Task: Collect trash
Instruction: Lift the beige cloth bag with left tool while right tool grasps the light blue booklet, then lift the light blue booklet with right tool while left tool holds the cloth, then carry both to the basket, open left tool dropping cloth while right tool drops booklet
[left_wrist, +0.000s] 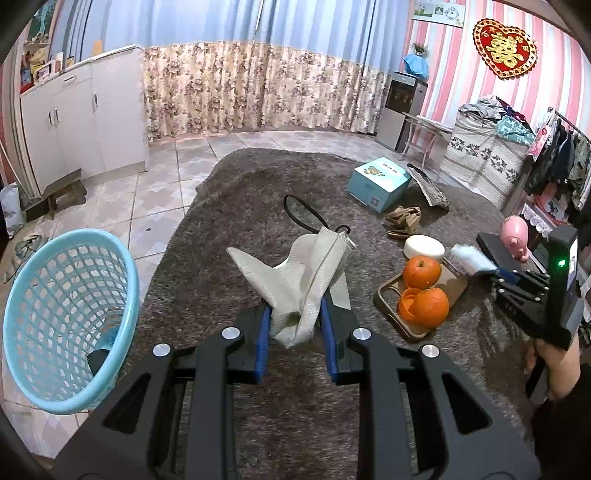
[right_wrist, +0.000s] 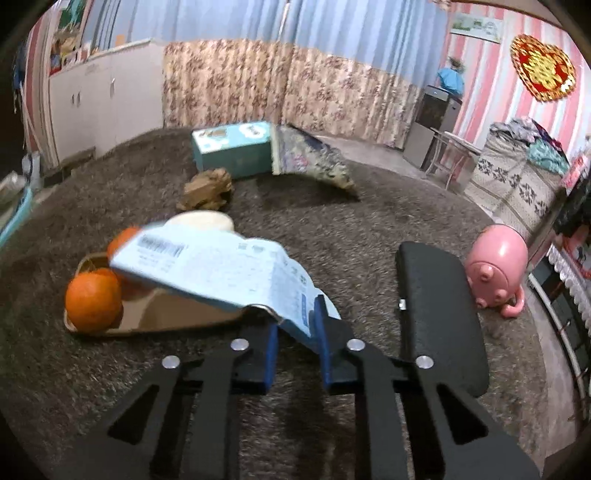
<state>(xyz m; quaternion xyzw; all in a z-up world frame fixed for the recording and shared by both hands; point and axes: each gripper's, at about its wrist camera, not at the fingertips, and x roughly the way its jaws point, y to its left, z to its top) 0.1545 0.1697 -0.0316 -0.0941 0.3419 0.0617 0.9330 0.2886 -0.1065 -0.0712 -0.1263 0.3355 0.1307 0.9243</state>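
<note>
My left gripper (left_wrist: 295, 310) is shut on a crumpled grey-white face mask (left_wrist: 306, 273), held just above the brown shag carpet (left_wrist: 258, 184). A light blue mesh basket (left_wrist: 66, 295) lies tilted at the carpet's left edge, close to this gripper. My right gripper (right_wrist: 297, 325) is shut on a flattened pale blue paper package (right_wrist: 221, 269) with a barcode, whose free end hangs out to the left over the tray. In the left wrist view, the right gripper (left_wrist: 495, 275) holds that package (left_wrist: 471, 260) at the far right, a hand below it.
A brown tray (right_wrist: 177, 317) bears a whole orange (right_wrist: 92, 299) and a partly peeled one (left_wrist: 424, 306). Behind it are a white round block (left_wrist: 423, 247), crumpled brown paper (right_wrist: 207, 190) and a teal box (right_wrist: 236, 147). A black case (right_wrist: 436, 306) and pink pig toy (right_wrist: 498, 266) sit right.
</note>
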